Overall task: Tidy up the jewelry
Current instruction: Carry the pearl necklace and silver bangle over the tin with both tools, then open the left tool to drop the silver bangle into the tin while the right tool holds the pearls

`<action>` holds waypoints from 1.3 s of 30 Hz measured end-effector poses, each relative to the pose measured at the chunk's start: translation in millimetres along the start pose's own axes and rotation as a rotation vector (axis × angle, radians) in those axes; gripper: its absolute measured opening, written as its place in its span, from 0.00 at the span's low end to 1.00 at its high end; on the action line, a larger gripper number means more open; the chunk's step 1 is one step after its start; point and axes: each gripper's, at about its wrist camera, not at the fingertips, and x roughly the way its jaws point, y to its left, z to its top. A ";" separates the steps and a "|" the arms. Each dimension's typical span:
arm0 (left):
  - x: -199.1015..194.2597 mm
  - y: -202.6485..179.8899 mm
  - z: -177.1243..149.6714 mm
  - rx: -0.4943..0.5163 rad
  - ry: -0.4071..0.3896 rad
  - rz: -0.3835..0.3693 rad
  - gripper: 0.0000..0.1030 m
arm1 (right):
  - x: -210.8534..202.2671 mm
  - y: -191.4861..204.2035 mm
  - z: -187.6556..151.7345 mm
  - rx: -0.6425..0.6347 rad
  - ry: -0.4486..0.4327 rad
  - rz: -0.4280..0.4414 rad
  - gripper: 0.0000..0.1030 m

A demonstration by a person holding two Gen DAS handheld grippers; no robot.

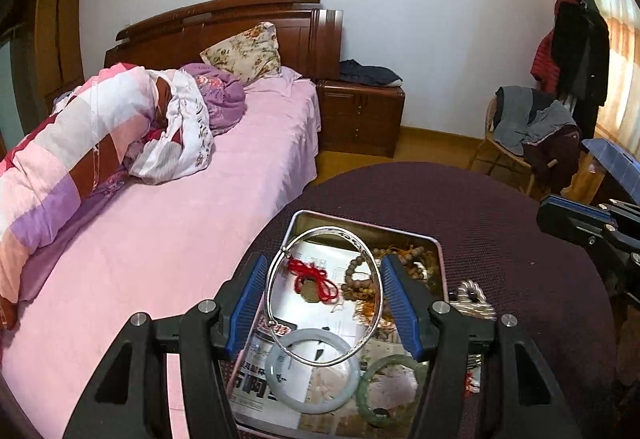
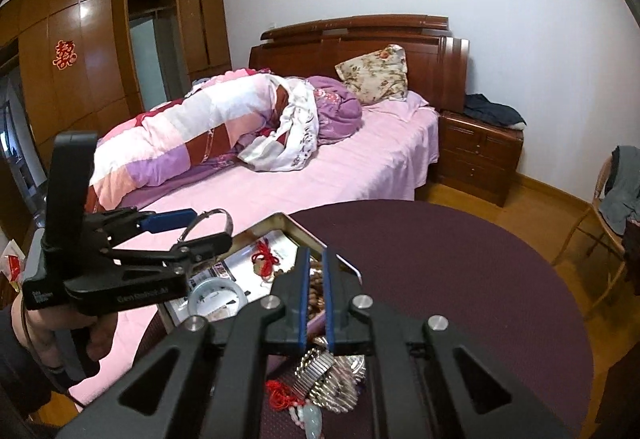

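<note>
My left gripper (image 1: 324,303) is shut on a thin silver bangle (image 1: 280,339), holding it above a metal tin (image 1: 438,251) on the round purple table. In the tin lie a white jade bangle (image 1: 276,387), a green jade bangle (image 1: 364,383), a red-corded charm (image 1: 316,279) and wooden bead strings (image 1: 360,275). In the right wrist view the left gripper (image 2: 208,227) holds the silver bangle (image 2: 226,221) over the tin (image 2: 292,223). My right gripper (image 2: 316,259) has its jaws nearly closed, with nothing between them. Below it lies a pile of jewelry (image 2: 320,379) on the table.
The round purple table (image 1: 500,239) stands beside a pink bed (image 1: 180,219). A silver chain pile (image 1: 472,299) lies right of the tin. A nightstand (image 1: 360,115) and a chair with clothes (image 1: 528,131) stand behind.
</note>
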 end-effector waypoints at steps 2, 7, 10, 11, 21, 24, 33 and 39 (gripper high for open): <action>0.3 1.8 -1.1 -0.007 0.003 -0.003 0.58 | 2.4 -2.8 -2.9 0.000 0.010 -0.007 0.08; -5.9 -0.8 -4.5 0.016 -0.015 0.010 0.58 | 15.3 -22.5 -28.4 0.030 0.116 0.000 0.25; -4.4 0.1 -5.2 0.004 -0.010 -0.007 0.58 | 19.5 -31.7 -44.6 0.071 0.163 -0.009 0.43; -3.2 -0.4 -6.7 0.001 -0.006 -0.006 0.58 | 21.4 -33.1 -49.1 0.079 0.177 -0.012 0.43; 2.5 -6.7 -10.3 0.006 0.012 -0.014 0.58 | 45.6 -41.9 -72.1 0.152 0.257 0.014 0.43; 5.2 -8.4 -12.0 0.007 0.018 -0.018 0.58 | 49.0 -39.8 -76.1 0.147 0.277 0.017 0.35; 3.3 -6.6 -10.8 0.014 0.015 -0.011 0.58 | 27.1 -37.8 -69.5 0.098 0.215 -0.036 0.09; 0.4 -7.8 -7.8 0.023 0.003 -0.008 0.58 | 10.5 -40.3 -43.9 0.084 0.147 -0.052 0.09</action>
